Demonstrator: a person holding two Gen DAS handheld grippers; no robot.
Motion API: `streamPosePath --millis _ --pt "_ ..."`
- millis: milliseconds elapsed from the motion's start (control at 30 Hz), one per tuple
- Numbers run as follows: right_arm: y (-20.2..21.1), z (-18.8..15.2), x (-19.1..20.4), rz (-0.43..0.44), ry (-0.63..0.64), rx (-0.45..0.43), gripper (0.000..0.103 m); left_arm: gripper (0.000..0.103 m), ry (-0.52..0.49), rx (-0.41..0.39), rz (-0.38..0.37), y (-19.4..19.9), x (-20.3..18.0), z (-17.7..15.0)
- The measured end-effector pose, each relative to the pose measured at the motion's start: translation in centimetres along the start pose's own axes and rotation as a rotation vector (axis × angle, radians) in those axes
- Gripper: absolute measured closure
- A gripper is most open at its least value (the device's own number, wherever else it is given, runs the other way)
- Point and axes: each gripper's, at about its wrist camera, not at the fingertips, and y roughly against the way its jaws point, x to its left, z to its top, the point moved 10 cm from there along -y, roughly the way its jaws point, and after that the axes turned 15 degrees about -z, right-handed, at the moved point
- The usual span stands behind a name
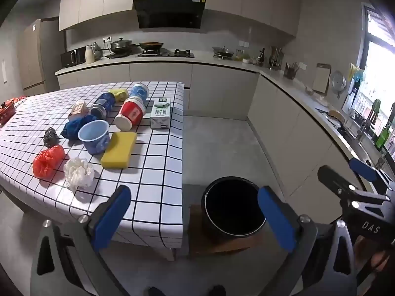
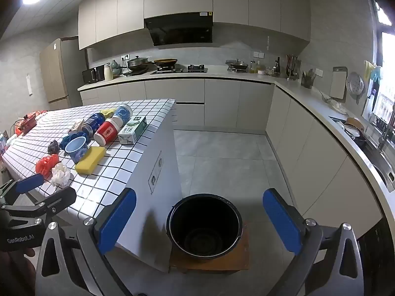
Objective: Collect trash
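Observation:
Trash lies on a table with a white grid cloth (image 1: 153,172): a yellow sponge (image 1: 119,153), a white paper wad (image 1: 79,172), a red plastic bag (image 1: 48,160), a blue cup (image 1: 95,135), a tipped red cup (image 1: 130,114), a milk carton (image 1: 161,113), a blue can (image 1: 102,104) and several more pieces. A black bucket (image 1: 222,197) (image 2: 187,212) stands empty on a low wooden stool (image 2: 209,261) by the table's end. My left gripper (image 1: 195,212) hovers open near the table corner. My right gripper (image 2: 200,219) hangs open above the bucket. Neither holds anything.
Kitchen counters with a stove (image 2: 177,69), pans and a sink (image 2: 375,153) run along the back and right walls. A fridge (image 2: 58,71) stands at the back left. Grey floor (image 2: 222,160) lies between table and cabinets. A red box (image 1: 6,109) sits at the table's far left.

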Motion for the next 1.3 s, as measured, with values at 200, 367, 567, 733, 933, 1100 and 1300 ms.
streamPosePath --millis 200,367,567,733,933,1100,1300 --pt "0.01 -0.06 -0.09 -0.002 -0.001 0.002 0.000 0.000 0.017 0.005 -0.011 -0.33 -0.01 0.05" --pt "-0.08 -0.57 0.24 0.000 0.002 0.002 0.000 0.000 0.021 -0.001 -0.013 0.14 0.43 0.11" --pt "-0.05 -0.18 0.37 -0.001 0.004 0.002 0.000 0.000 0.014 0.001 -0.015 0.01 0.26 0.05" --pt "-0.04 -0.14 0.45 -0.005 0.004 0.005 0.000 0.000 0.015 0.003 -0.015 -0.21 0.27 0.13" --pt "-0.14 -0.09 0.43 -0.004 0.001 0.009 0.000 0.000 0.015 0.002 -0.017 -0.25 0.28 0.09" --pt "-0.23 -0.11 0.54 -0.001 -0.001 0.010 0.000 0.000 0.015 0.001 -0.019 -0.31 0.24 0.07" --pt "-0.32 -0.08 0.25 -0.001 0.001 0.009 0.000 0.000 0.012 0.003 -0.019 -0.48 0.14 0.07"
